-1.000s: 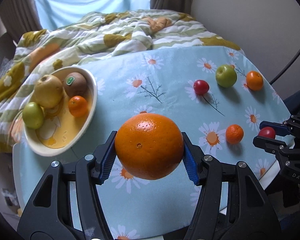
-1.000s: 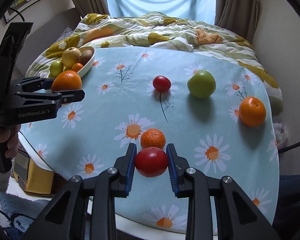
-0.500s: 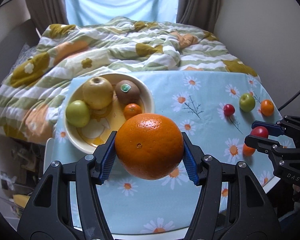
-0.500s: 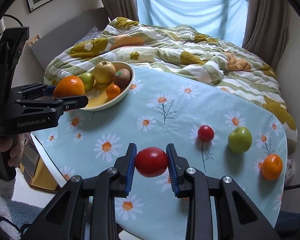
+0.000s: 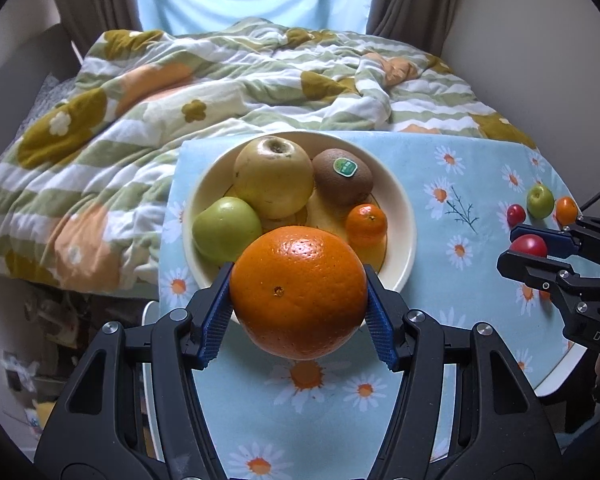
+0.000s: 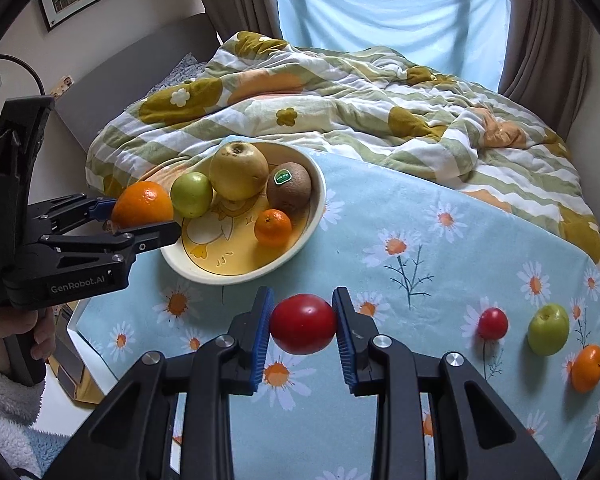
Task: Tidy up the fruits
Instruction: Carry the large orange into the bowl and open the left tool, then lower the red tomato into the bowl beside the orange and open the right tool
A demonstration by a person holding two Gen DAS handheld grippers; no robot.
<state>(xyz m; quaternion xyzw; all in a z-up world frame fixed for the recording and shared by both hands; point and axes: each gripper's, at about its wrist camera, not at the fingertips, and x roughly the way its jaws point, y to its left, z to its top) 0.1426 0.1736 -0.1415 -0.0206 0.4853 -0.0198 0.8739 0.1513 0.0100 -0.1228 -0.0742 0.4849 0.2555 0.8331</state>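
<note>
**Two fruits held near the bowl**

The right gripper (image 6: 303,326) clamps a red tomato (image 6: 303,323) in front of the bowl (image 6: 300,246). At the bowl's left rim, the left gripper (image 6: 140,216) grips a large orange (image 6: 142,204). Well right of the bowl lie a small tomato (image 6: 492,323), green apple (image 6: 548,329) and mandarin (image 6: 588,368).

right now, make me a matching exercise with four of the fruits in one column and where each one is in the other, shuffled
Column one:
1. big round orange
2. large red tomato
3. brown kiwi with green sticker
4. small green apple

Column two:
a. lying in the cream bowl
b. clamped in the right gripper
c. resting on the daisy tablecloth, between a small red tomato and a small orange
d. clamped in the left gripper

Pairs: 1-d, 2-b, 3-a, 4-c
</note>
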